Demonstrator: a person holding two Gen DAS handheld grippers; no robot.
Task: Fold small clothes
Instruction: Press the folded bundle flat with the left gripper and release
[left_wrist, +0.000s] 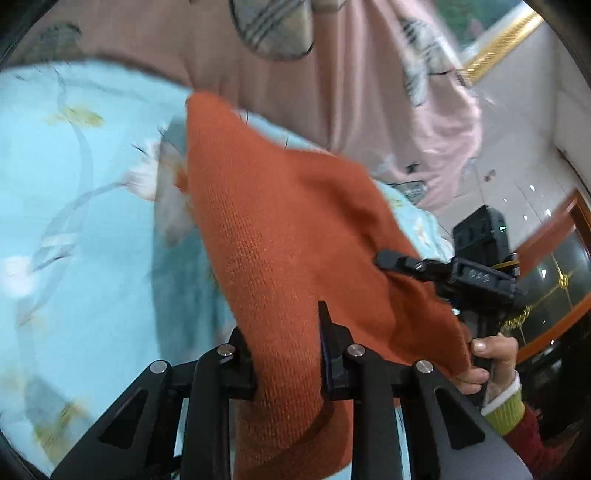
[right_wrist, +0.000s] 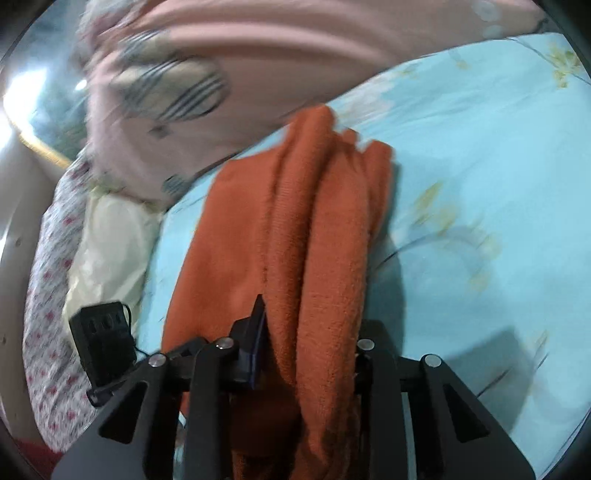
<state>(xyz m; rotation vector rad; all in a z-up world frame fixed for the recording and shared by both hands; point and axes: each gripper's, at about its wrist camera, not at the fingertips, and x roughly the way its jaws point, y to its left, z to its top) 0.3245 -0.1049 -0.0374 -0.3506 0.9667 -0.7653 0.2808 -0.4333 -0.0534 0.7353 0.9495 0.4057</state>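
While both tongs, left (left_wrist: 288, 347) and right (right_wrist: 310, 343), clench the rust-orange knitted garment (left_wrist: 288, 206) lifted above the pale blue floral bed sheet (left_wrist: 74, 177), the fold seems underway; next, lay it down evenly.

A pale blue floral bedsheet (left_wrist: 74, 184) meets glossy pale wall panels (left_wrist: 517, 122).

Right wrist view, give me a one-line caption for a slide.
Right gripper jaws clamped on a bunched orange knit garment above a light blue floral bedsheet.
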